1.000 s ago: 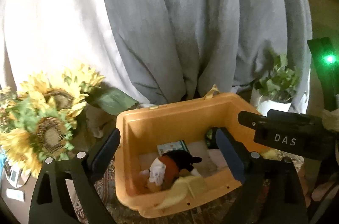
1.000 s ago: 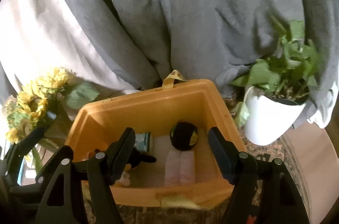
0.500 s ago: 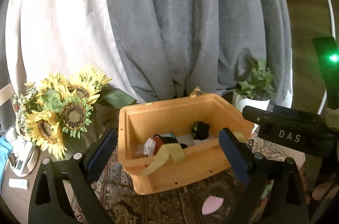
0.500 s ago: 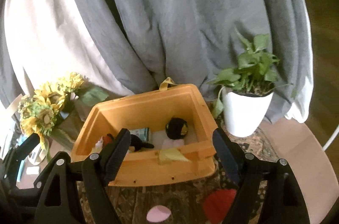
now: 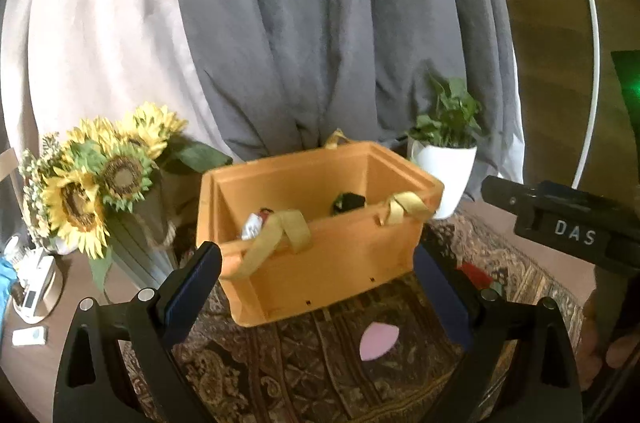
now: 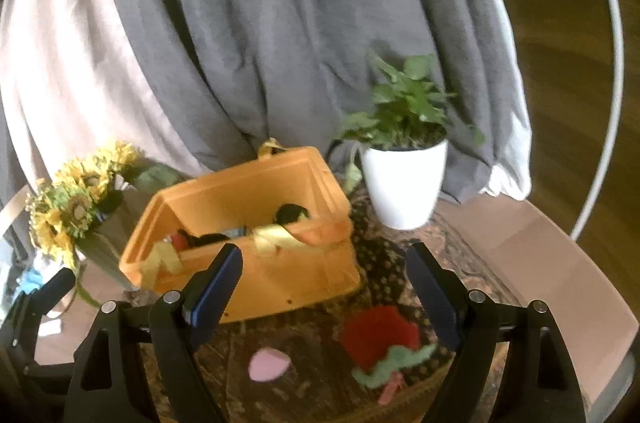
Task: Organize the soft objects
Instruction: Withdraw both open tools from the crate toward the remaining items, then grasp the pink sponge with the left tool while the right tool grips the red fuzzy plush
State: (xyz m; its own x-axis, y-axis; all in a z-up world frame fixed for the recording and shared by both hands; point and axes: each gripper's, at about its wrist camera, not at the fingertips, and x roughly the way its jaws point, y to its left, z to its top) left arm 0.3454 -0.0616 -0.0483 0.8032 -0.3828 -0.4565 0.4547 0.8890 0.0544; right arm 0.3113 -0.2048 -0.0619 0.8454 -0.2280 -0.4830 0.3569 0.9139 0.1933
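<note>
Both grippers are released and hold nothing: the left gripper [image 5: 318, 297] spread wide, the right gripper [image 6: 322, 289] with jaws just opening; the red plush strawberry [image 6: 380, 333] lies lower centre-right, in front of the orange bin [image 6: 248, 243]; it looks light, squashy and easily deformed, so pinch its red body rather than the green leaves.
</note>
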